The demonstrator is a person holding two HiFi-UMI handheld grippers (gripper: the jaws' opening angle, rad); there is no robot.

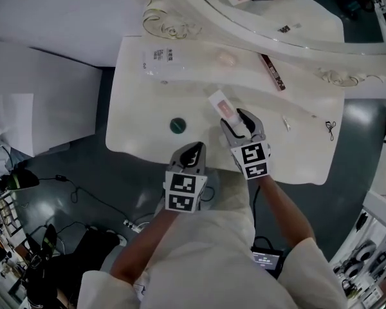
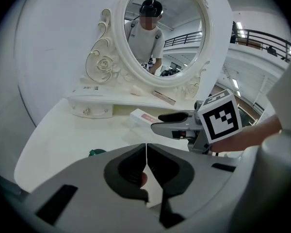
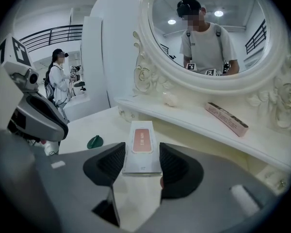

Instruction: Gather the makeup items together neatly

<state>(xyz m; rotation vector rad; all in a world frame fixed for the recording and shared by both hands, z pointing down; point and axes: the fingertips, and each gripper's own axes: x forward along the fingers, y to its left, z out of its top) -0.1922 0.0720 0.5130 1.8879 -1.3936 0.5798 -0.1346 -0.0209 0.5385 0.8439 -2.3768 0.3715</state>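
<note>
Currently, right gripper [image 3: 141, 173] jaws clamp the white box [image 3: 142, 144] by its sides over the dressing table [image 1: 141, 124]; left gripper [image 2: 146, 164] jaws are fully together, empty, near the table's front edge

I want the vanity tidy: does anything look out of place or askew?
Items are scattered: the green item sits alone on the tabletop, the long box lies slanted on the shelf, and a small black tool is near the right edge. Nothing looks spilled.
</note>
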